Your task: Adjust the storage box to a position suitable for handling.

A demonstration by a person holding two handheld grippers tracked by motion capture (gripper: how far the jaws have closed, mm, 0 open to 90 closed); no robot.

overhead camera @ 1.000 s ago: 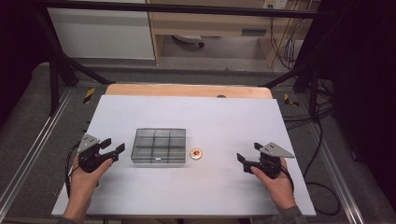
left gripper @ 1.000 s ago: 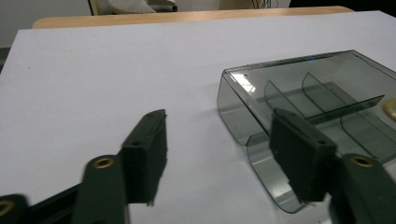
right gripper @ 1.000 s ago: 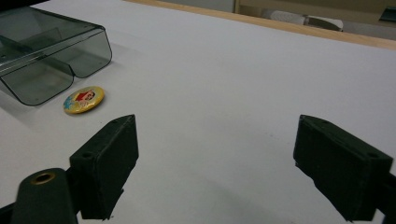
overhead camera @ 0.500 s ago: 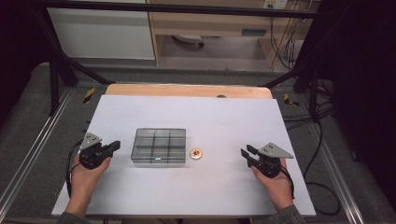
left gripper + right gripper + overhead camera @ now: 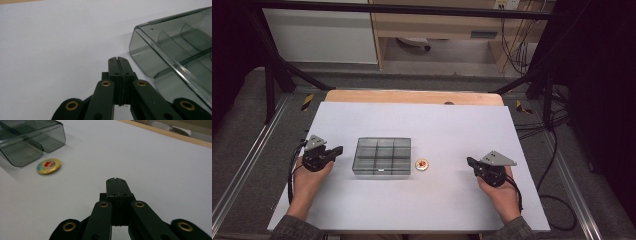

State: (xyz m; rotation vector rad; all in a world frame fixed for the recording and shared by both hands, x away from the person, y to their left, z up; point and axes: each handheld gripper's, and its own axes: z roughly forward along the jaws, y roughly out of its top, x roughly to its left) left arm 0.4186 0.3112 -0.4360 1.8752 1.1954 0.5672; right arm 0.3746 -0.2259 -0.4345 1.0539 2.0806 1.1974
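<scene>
Both grippers snapped closed with nothing in them. The left gripper (image 5: pixel 338 149) also slid a bit closer to the box (image 5: pixel 382 156); the right gripper (image 5: pixel 470 161) closed too.

Tray (image 5: pixel 175 57) cut off at 3 o'clock edge; badge (image 5: pixel 48 166) picture too small to read.

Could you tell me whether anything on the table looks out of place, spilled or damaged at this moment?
Nothing stands out. The smoky plastic organiser box sits flat and square on the white table, and the small yellow badge lies flat just beside it, apart from it. Nothing is spilled or broken.
</scene>
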